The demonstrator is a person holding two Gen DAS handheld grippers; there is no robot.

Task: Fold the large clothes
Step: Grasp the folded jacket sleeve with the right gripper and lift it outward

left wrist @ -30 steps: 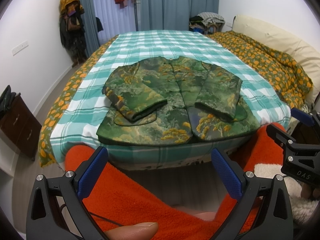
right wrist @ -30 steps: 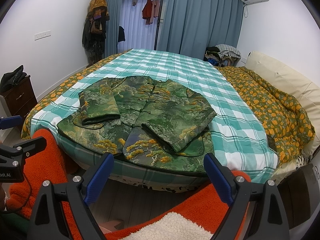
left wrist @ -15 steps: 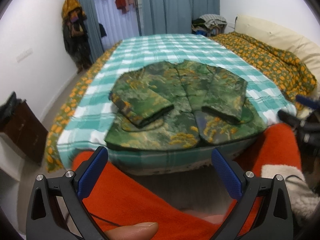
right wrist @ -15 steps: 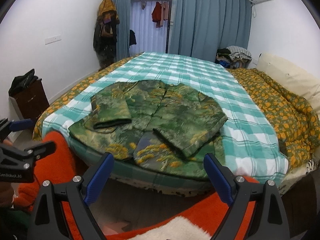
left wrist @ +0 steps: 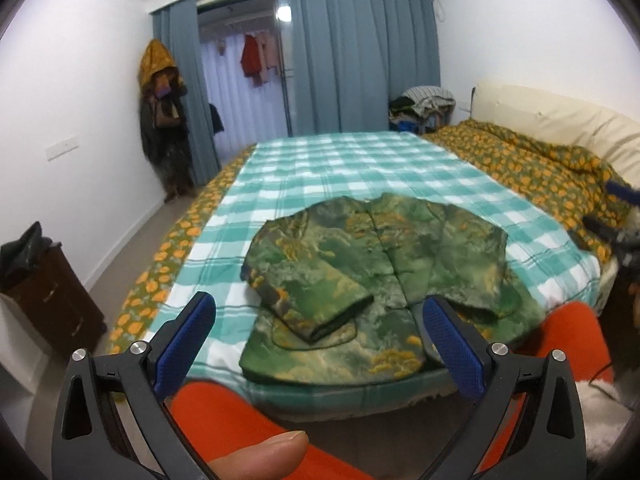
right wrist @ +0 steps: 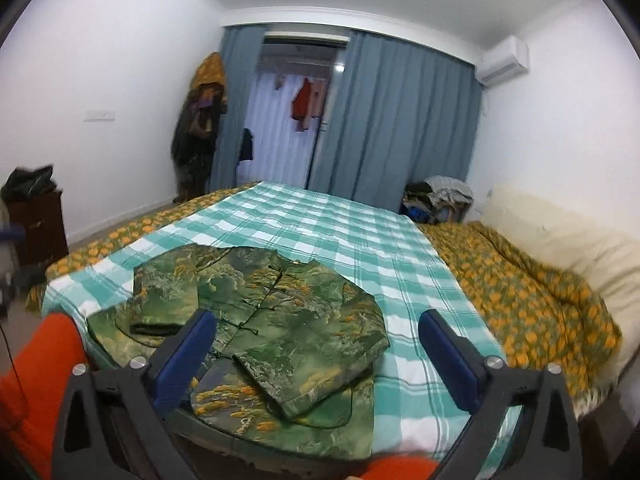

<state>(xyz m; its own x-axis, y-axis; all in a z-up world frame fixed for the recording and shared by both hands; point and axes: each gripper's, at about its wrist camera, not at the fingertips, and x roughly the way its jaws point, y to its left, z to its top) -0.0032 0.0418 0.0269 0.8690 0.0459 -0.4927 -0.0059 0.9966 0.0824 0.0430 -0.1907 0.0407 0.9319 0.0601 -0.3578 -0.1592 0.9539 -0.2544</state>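
Observation:
A green patterned jacket (left wrist: 372,280) with orange print lies flat at the near end of the bed, both sleeves folded in over its front; it also shows in the right wrist view (right wrist: 272,320). My left gripper (left wrist: 318,340) is open and empty, held back from the bed's near edge, in front of the jacket's hem. My right gripper (right wrist: 318,352) is open and empty, also short of the near edge. The right gripper shows at the right edge of the left wrist view (left wrist: 616,232).
The bed has a teal checked sheet (left wrist: 352,168) and an orange-flowered quilt (left wrist: 532,168) bunched at the right by cream pillows (right wrist: 560,240). A dark cabinet (left wrist: 48,300) stands left. Blue curtains (right wrist: 392,128) and hanging coats (left wrist: 164,120) are at the back. My orange sleeves (left wrist: 224,412) are below.
Both grippers have risen and tilted up, so more of the room and ceiling shows. The jacket has not moved. Both grippers stay open.

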